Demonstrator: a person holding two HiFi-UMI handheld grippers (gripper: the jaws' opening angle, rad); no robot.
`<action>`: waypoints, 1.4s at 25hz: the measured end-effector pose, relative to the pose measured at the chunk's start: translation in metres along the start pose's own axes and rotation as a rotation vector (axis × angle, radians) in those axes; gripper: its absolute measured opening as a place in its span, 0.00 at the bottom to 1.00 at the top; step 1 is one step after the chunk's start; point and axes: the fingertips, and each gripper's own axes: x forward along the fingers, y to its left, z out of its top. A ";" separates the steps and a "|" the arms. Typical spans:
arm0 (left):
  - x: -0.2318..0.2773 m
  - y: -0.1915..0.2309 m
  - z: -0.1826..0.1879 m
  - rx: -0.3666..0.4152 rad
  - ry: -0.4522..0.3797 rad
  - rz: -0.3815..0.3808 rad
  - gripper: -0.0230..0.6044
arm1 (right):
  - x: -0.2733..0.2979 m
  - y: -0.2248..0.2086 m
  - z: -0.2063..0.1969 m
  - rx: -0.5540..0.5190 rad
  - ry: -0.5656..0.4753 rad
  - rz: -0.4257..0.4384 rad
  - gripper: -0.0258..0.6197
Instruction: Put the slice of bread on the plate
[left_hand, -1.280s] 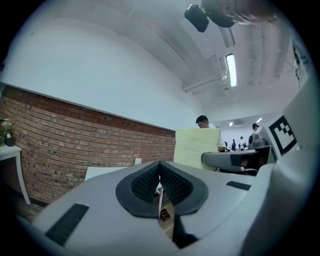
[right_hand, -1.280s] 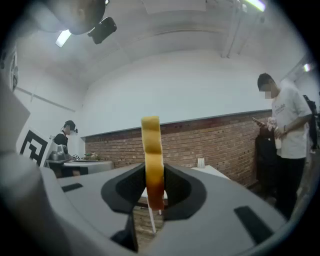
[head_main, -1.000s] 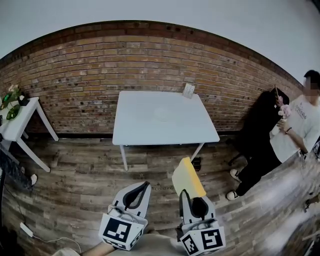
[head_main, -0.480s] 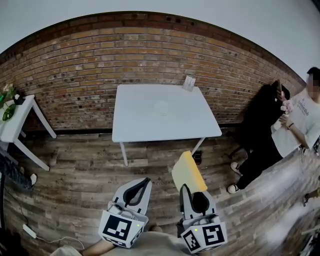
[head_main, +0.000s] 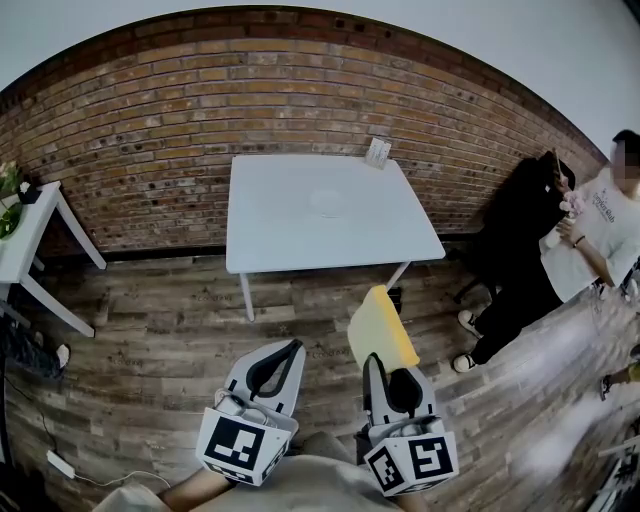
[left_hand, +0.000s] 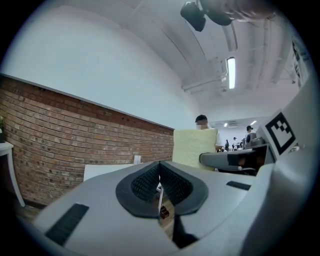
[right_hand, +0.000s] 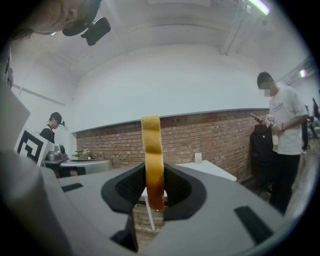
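A pale yellow slice of bread (head_main: 382, 328) stands on edge, with my right gripper (head_main: 386, 366) shut on its lower part. In the right gripper view the bread (right_hand: 151, 145) rises upright out of the right gripper (right_hand: 154, 186), brown crust between the pads. My left gripper (head_main: 275, 366) hangs beside it, shut and holding nothing; in the left gripper view the left gripper (left_hand: 160, 176) shows its pads meeting. Ahead stands a white table (head_main: 270, 240) with a faint white plate (head_main: 330, 203) on it. Both grippers are over the wooden floor, short of the table.
A small card stand (head_main: 377, 152) sits at the table's far edge against the brick wall (head_main: 150, 130). A person (head_main: 600, 235) stands at the right beside a dark shape (head_main: 520, 250). A white side table (head_main: 30, 235) is at the left. A cable (head_main: 60, 463) lies on the floor.
Both grippers have moved a little toward the white table, the bread still upright in the right one. The table looks slightly larger. Neither gripper's jaws have changed.
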 end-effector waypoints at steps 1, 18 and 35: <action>-0.001 0.002 0.000 -0.001 0.001 0.000 0.05 | 0.000 0.002 0.000 -0.006 0.000 -0.004 0.19; 0.005 0.029 0.011 0.015 -0.052 0.019 0.05 | 0.023 0.010 0.017 -0.044 -0.063 0.002 0.19; 0.109 0.067 0.003 0.003 -0.015 0.051 0.05 | 0.123 -0.052 0.010 -0.019 -0.021 0.018 0.19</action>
